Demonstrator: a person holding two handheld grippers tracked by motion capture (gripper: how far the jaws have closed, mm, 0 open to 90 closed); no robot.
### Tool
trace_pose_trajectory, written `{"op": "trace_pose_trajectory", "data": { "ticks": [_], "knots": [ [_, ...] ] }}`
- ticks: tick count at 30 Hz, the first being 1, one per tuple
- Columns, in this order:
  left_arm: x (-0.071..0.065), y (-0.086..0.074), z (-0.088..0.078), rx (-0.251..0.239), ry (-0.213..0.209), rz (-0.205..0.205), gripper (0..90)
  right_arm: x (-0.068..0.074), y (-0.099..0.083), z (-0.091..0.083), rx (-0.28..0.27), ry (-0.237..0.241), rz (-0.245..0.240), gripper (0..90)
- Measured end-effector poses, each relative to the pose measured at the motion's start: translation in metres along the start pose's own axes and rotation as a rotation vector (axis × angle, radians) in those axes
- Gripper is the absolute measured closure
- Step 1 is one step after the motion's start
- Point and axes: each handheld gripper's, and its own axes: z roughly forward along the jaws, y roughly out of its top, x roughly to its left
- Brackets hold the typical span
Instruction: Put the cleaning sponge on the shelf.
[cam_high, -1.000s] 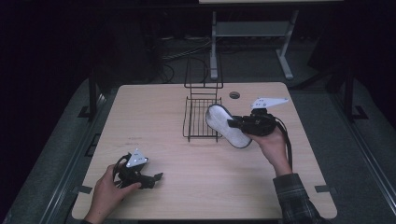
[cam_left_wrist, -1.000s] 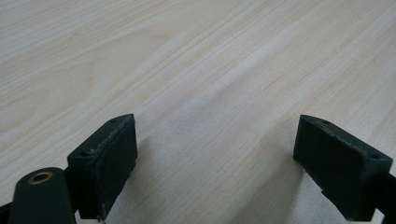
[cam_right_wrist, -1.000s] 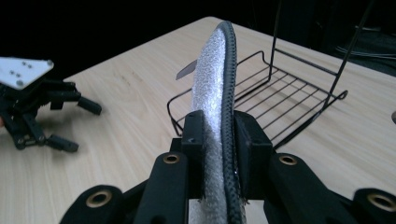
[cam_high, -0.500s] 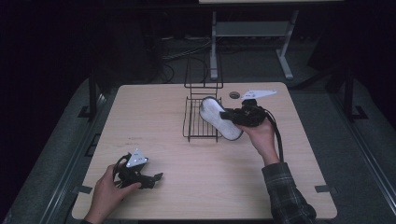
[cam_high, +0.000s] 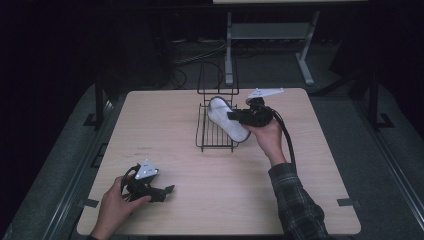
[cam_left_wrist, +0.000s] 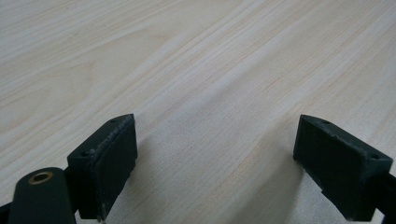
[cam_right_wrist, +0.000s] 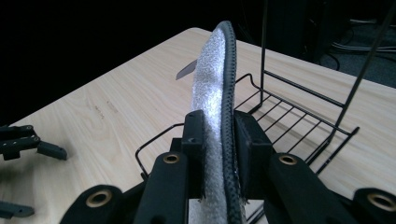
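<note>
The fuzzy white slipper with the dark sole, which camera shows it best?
The high view: the fuzzy white slipper with the dark sole shows whole over the black wire rack. The right gripper view sees it edge-on; the left gripper view faces bare table.

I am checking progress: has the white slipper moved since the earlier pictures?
Yes. The right gripper carried the slipper from the wire rack's right edge leftward, over the rack.

Pale wooden table (cam_high: 175, 125); metal stand (cam_high: 265, 35) and cables behind it.
</note>
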Motion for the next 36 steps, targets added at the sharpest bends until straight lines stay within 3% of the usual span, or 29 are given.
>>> {"op": "trace_pose_trajectory", "data": {
  "ticks": [21,28,33,36],
  "knots": [
    [0.000,0.000,0.000,0.001,0.001,0.001,12.7,-0.008,0.002,0.046,0.077,0.005,0.050,75.0],
    [0.000,0.000,0.000,0.000,0.000,0.000,12.7,-0.014,0.001,0.057,0.107,-0.026,0.043,74.5],
    [0.000,0.000,0.000,0.001,0.000,0.001,12.7,-0.019,-0.001,0.059,0.103,-0.029,0.061,73.7],
    [0.000,0.000,0.000,0.001,0.001,0.001,12.7,-0.022,-0.002,0.059,0.097,-0.056,0.056,72.6]
  ]
}}
